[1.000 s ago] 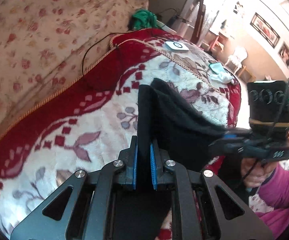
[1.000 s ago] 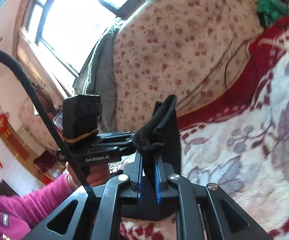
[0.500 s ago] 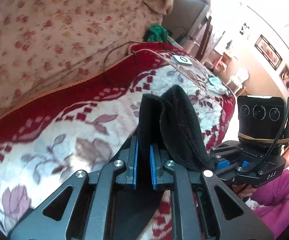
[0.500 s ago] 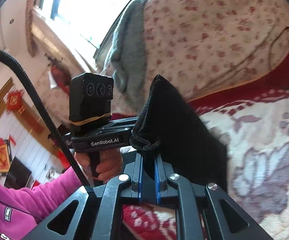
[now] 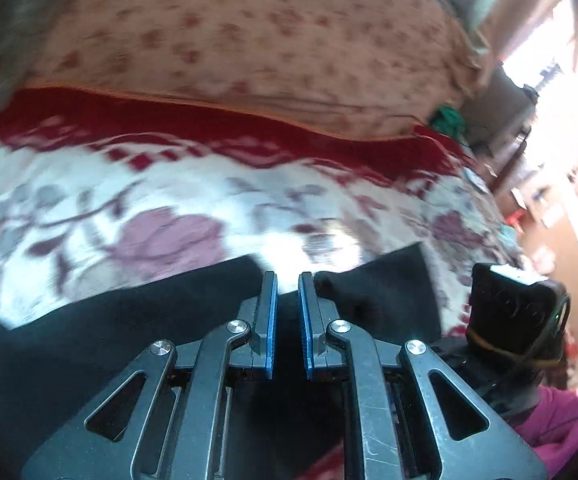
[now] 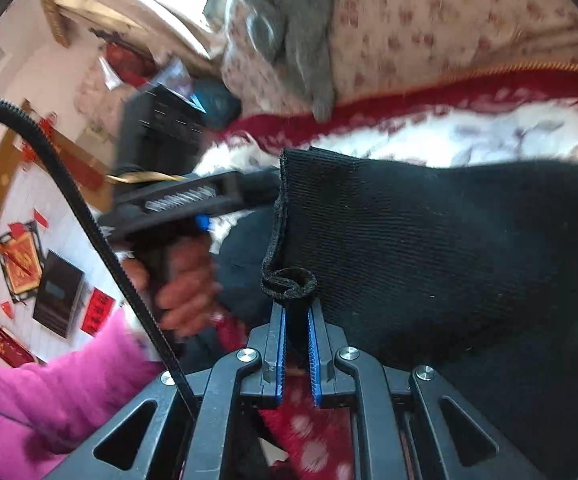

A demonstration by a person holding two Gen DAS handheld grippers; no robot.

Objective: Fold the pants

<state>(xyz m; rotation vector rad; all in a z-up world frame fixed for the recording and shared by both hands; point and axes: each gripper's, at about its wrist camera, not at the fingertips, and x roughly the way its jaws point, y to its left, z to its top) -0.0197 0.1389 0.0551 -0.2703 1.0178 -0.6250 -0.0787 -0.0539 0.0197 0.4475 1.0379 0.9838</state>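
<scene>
The black pants (image 5: 89, 344) stretch across the red and white flowered blanket (image 5: 169, 208), low over it. My left gripper (image 5: 287, 284) is shut on the pants, with dark cloth spreading to both sides of its blue pads. In the right wrist view, my right gripper (image 6: 296, 312) is shut on a rolled edge of the pants (image 6: 429, 260), which fan out to the right. The left gripper's body (image 6: 193, 200) shows there, held in a hand (image 6: 185, 280). The right gripper's camera block (image 5: 517, 308) sits at the right of the left wrist view.
A floral quilt (image 5: 249, 40) rises behind the blanket, with a grey cloth (image 6: 301, 40) draped over it. A green item (image 5: 447, 118) lies at the blanket's far end beside dark furniture (image 5: 501, 108). A pink sleeve (image 6: 49, 392) fills the lower left.
Both grippers have swept sideways and lower, still shut on the pants. The pants, which stood up from the fingers before, now spread low across the blanket.
</scene>
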